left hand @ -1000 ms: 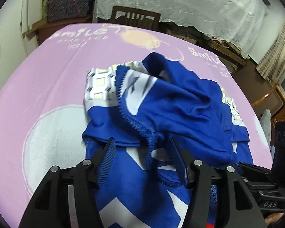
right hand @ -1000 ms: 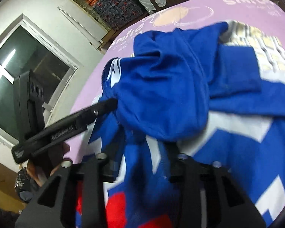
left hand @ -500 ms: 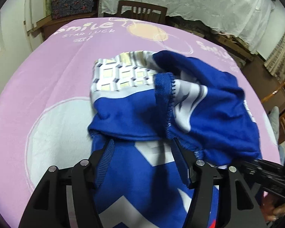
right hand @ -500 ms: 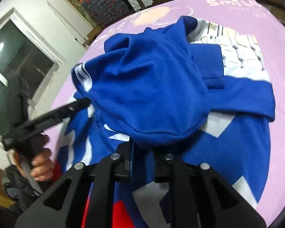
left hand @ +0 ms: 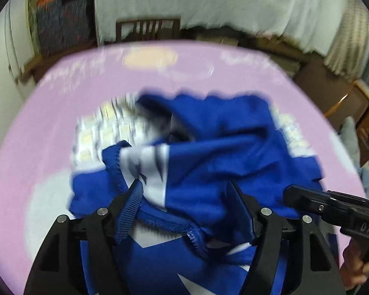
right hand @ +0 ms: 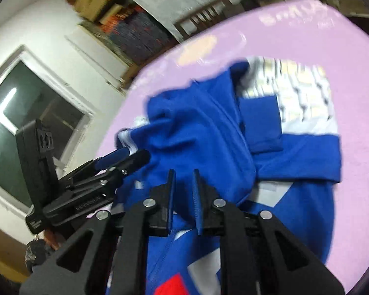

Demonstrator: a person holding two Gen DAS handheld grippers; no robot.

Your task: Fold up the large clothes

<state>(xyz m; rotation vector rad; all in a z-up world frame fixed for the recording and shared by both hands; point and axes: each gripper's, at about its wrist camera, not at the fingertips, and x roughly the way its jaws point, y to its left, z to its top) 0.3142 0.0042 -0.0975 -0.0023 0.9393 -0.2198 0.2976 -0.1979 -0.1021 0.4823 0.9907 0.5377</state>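
A large blue garment with white and red shapes and a checked panel lies bunched on the pink sheet; it also shows in the right wrist view. My left gripper is open, its fingers wide apart over a blue fold with a stitched hem. My right gripper has its fingers nearly together with blue cloth in the narrow gap; it also shows at the right of the left wrist view. The left gripper appears in the right wrist view beside the cloth. Both views are blurred.
The pink sheet covers a rounded table or bed. A wooden chair stands at its far edge. White drapes, stacked fabrics and a window lie around. Brown furniture is at the right.
The blue fold has been pulled toward me and now lies between the left fingers. The right fingers have opened slightly from their tight pinch. Both cameras are moving.
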